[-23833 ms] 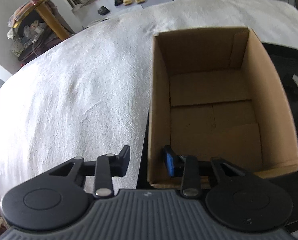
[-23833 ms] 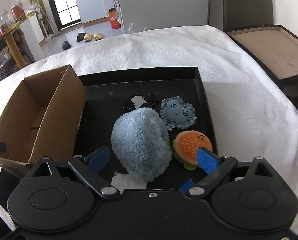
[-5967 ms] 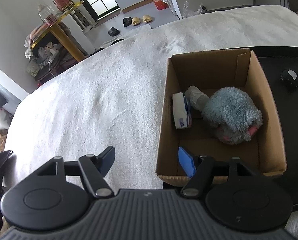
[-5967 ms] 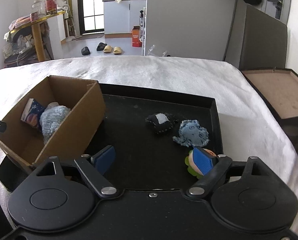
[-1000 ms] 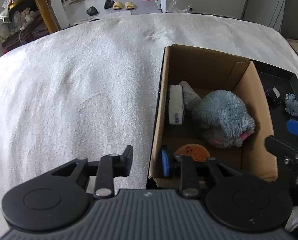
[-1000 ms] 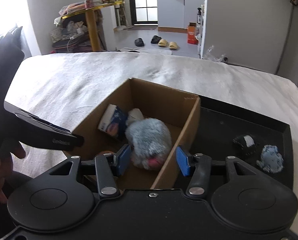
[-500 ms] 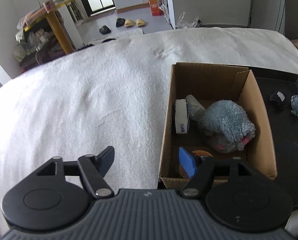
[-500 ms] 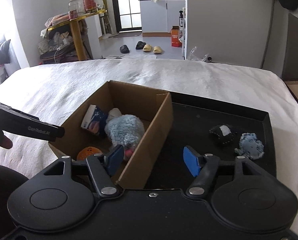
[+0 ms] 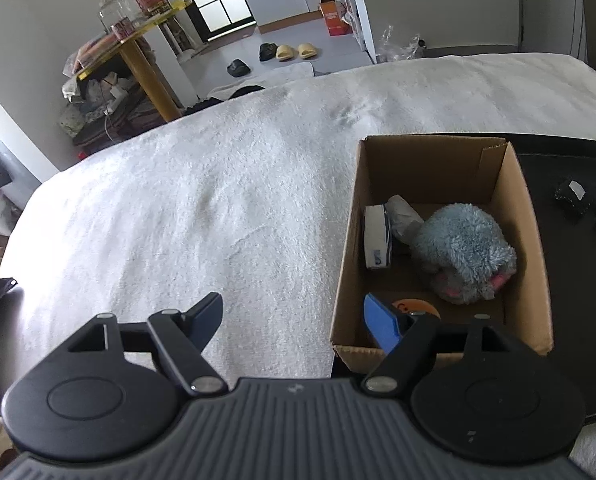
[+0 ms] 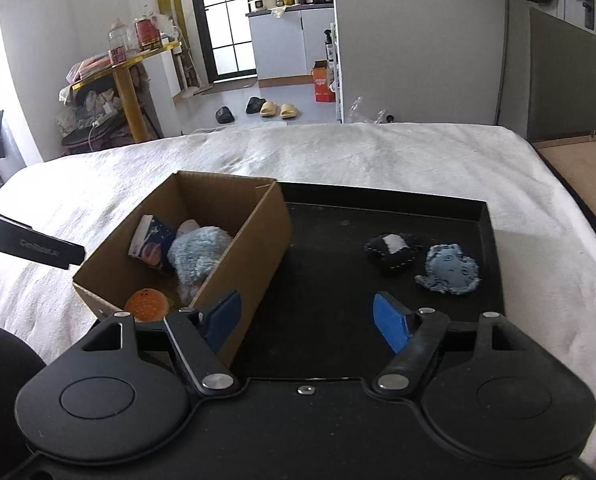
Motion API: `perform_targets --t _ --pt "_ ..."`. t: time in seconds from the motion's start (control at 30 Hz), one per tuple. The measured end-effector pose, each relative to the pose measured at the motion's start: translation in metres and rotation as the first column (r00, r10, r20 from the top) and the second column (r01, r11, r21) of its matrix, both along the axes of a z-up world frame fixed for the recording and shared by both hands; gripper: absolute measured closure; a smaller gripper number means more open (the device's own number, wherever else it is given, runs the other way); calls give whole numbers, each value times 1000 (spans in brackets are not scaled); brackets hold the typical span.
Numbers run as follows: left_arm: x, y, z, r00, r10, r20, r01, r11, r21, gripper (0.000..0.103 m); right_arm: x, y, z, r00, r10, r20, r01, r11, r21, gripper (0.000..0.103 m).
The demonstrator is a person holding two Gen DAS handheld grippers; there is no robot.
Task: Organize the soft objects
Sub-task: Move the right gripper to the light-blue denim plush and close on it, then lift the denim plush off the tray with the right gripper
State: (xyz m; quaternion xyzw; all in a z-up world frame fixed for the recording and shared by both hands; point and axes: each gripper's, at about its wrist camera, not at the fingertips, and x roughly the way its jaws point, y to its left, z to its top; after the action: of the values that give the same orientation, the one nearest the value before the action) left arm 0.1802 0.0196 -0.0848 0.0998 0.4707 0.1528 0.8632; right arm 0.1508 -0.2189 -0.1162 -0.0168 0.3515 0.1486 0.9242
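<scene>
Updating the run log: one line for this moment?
left gripper: open | right gripper: open | cardboard box: fluffy toy, burger plush | tray: two plushies

The left gripper (image 10: 30, 249) bears faint lettering, possibly "GenRobot.ai"; nothing else is legible.

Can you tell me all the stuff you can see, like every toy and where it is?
cardboard box: one, brown, open, sitting at the left end of the black tray
fluffy plush toy: one, grey-blue with pink bits, inside the box
burger plush: one, orange, inside the box at its near end
small packet: one, white and dark blue, standing against the box's left wall
black tray: one, lying on the white blanket
dark plush with white patch: one, black, on the tray
denim plush: one, light blue, on the tray right of the dark one
white blanket: one, covering the bed
slippers: four, two black, two tan, on the far floor
left gripper: one, black with blue pads, open
right gripper: one, black with blue pads, open
</scene>
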Motion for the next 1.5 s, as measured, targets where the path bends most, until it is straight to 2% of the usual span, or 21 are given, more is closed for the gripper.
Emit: perform_targets --t 0.13,0.33,0.67,0.77,0.93,1.3,1.5 --pt "0 -4 4 1000 9 -1 -9 1000 12 26 -1 -12 -2 1000 -13 14 13 1000 8 26" --pt "4 -9 4 999 36 -11 -36 999 18 26 8 -30 -11 999 -50 14 50 998 24 26" --pt "19 -20 -9 998 44 -54 -39 996 85 26 39 -59 -31 991 -130 12 130 992 7 27" --pt "23 -23 -14 997 42 -69 -35 994 106 26 47 -66 -40 990 -143 3 143 990 4 35" --pt "29 -27 -21 995 40 -87 -28 991 132 26 62 -76 -56 984 -177 -14 177 984 4 66" --pt "42 -37 -33 992 32 -121 -11 985 172 26 102 -95 -83 967 -249 -60 250 968 8 65" --pt "48 -41 -38 990 31 -140 -4 981 193 26 120 -93 -87 968 -249 -43 249 969 -7 58"
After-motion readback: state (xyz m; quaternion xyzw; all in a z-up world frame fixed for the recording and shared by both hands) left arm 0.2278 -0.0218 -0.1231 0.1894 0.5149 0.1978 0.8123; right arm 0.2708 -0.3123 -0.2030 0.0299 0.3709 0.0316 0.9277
